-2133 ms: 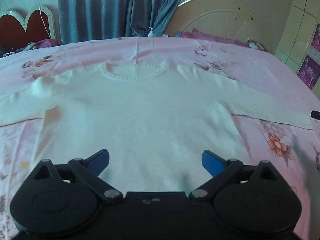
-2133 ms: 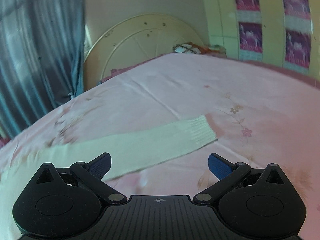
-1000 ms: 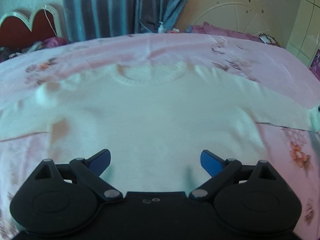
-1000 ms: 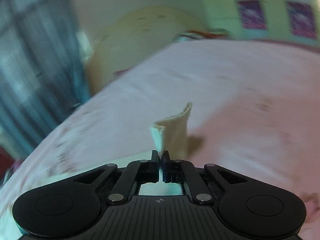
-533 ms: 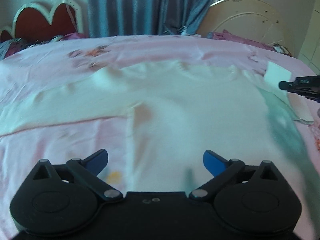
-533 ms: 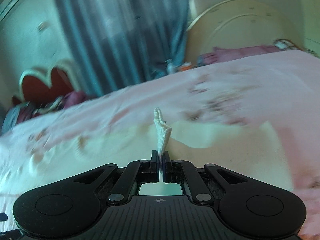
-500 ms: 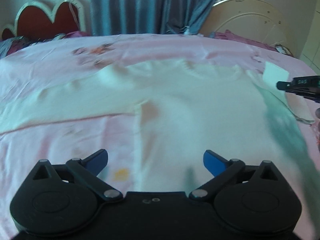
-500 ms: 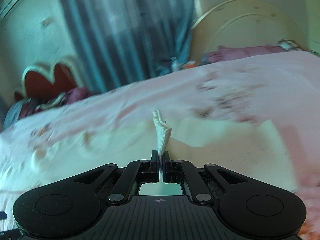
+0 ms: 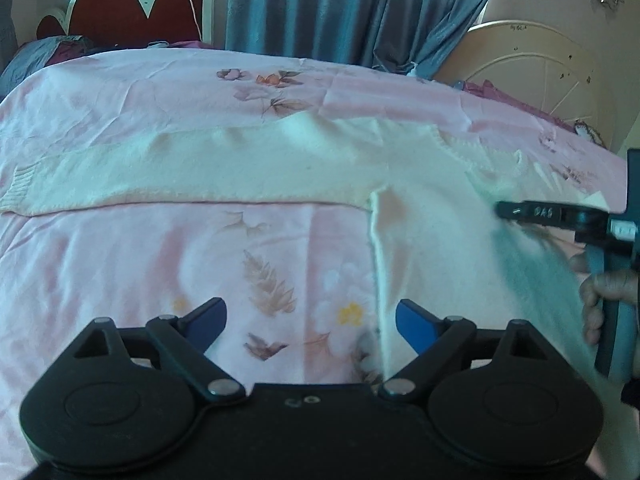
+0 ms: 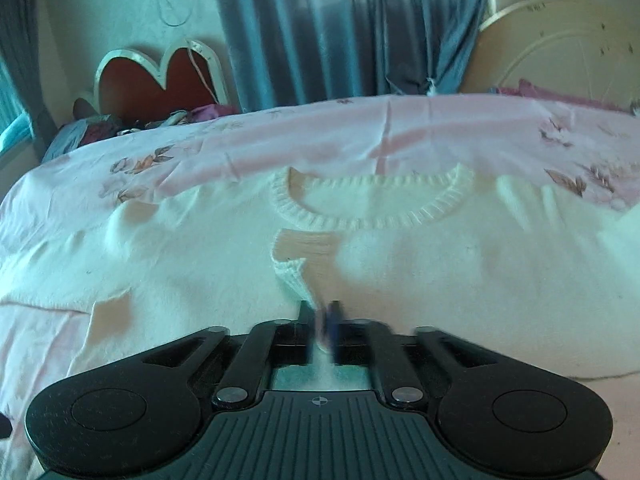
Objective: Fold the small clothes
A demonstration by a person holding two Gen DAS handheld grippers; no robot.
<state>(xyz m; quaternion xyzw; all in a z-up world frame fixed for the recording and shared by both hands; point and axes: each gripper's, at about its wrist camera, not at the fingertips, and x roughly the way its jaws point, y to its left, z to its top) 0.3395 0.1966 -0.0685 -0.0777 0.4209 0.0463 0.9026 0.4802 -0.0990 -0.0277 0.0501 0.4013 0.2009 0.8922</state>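
Pink floral bedsheet (image 9: 120,264) carries our work. Our right tongs (image 10: 320,332) are opening, the ribbed sleeve cuff (image 10: 290,274) still between the blurred jaws but slipping loose; we brought it here, just below the collar (image 10: 368,216), so the sleeve lies folded across the chest of the cream sweater (image 10: 440,272). Our left tongs (image 9: 310,320) hang released and empty over bare sheet, just beside the sweater's side edge. Beyond them the other sleeve (image 9: 180,172) stretches flat away from the collar, probably our next fold.
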